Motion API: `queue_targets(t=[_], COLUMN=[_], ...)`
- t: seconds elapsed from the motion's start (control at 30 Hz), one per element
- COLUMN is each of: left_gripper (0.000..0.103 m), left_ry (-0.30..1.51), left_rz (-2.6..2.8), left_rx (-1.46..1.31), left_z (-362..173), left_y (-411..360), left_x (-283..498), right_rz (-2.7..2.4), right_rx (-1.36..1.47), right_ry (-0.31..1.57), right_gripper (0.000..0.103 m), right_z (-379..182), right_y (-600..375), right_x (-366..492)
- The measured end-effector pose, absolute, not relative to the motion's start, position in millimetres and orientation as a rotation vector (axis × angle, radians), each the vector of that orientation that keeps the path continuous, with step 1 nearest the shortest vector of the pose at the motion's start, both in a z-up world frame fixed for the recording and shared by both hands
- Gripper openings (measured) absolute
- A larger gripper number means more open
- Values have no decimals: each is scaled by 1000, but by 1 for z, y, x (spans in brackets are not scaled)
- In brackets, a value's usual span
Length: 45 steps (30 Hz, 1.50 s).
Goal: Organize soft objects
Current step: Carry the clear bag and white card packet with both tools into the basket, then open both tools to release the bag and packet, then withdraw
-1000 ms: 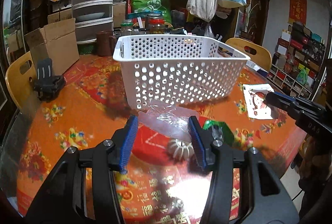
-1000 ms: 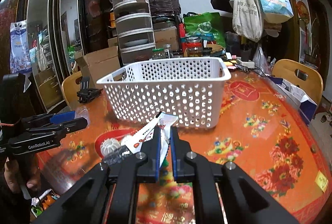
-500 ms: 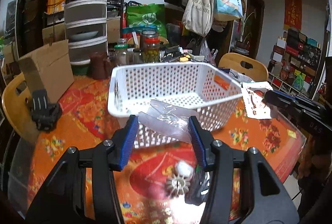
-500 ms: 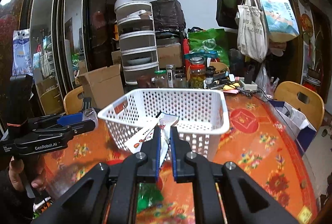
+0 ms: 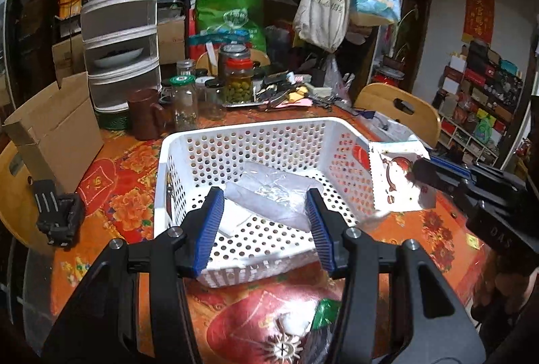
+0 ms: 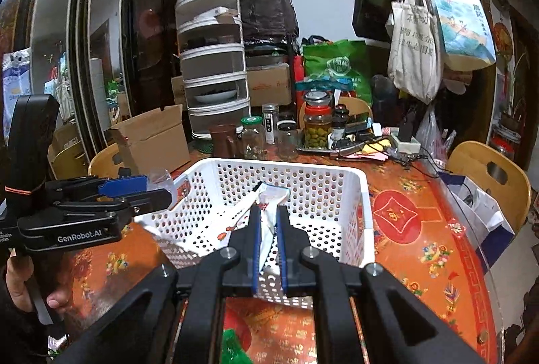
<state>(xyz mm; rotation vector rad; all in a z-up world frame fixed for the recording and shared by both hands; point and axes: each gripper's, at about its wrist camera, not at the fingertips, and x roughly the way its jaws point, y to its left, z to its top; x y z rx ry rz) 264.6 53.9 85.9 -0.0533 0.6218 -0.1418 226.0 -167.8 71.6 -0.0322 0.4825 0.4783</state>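
Note:
My left gripper point(image 5: 263, 195) is shut on a crumpled clear plastic bag point(image 5: 273, 182) and holds it above the inside of the white perforated basket point(image 5: 235, 145). My right gripper point(image 6: 268, 210) is shut on a white packet with red print point(image 6: 273, 193), also over the basket point(image 6: 367, 195). In the left wrist view the right gripper point(image 5: 422, 170) comes in from the right with the packet point(image 5: 394, 175) hanging at the basket's right rim. Seen from the right wrist, the left gripper point(image 6: 158, 190) sits at the basket's left rim. A green wrapper point(image 5: 323, 313) and a white ribbed object point(image 5: 286, 347) lie on the table below.
The round table has a red and orange floral cover point(image 6: 421, 229). Behind the basket stand glass jars point(image 5: 239, 81), a brown mug point(image 5: 145, 114), a cardboard box point(image 5: 57, 128) and stacked containers point(image 5: 118, 27). Wooden chairs point(image 6: 488, 175) ring the table. A black clamp point(image 5: 57, 216) sits at the left.
Both grippers have risen and moved forward, from in front of the basket to above its inside, each carrying its item. The ribbed object and green wrapper stay on the table.

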Motion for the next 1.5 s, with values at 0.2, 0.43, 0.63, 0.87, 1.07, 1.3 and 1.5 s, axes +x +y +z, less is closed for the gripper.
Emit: queue_targets(t=[0.2, 0.43, 0.63, 0.87, 1.07, 1.3, 1.5], left_gripper=[48, 48, 48, 48, 50, 82, 84], left_ry=[664, 831, 1005, 1049, 1046, 981, 921], left_rz=[-86, -29, -6, 8, 6, -20, -36], left_rx=[-32, -33, -44, -43, -44, -53, -55], left_z=[78, 51, 14, -2, -4, 9, 28], left_y=[51, 52, 55, 55, 55, 51, 49], left_x=[310, 377, 416, 423, 425, 417, 401], right_rz=[460, 431, 398, 369, 372, 384, 384], right_rx=[-38, -39, -95, -112, -110, -80, -65], right_ry=[576, 711, 803, 883, 898, 871, 817], right_gripper=[7, 7, 7, 7, 10, 19, 56], right_z=[62, 40, 20, 1, -4, 3, 20], right_y=[-159, -151, -139, -136, -133, -137, -144], right_x=[267, 317, 345, 367, 369, 366, 352])
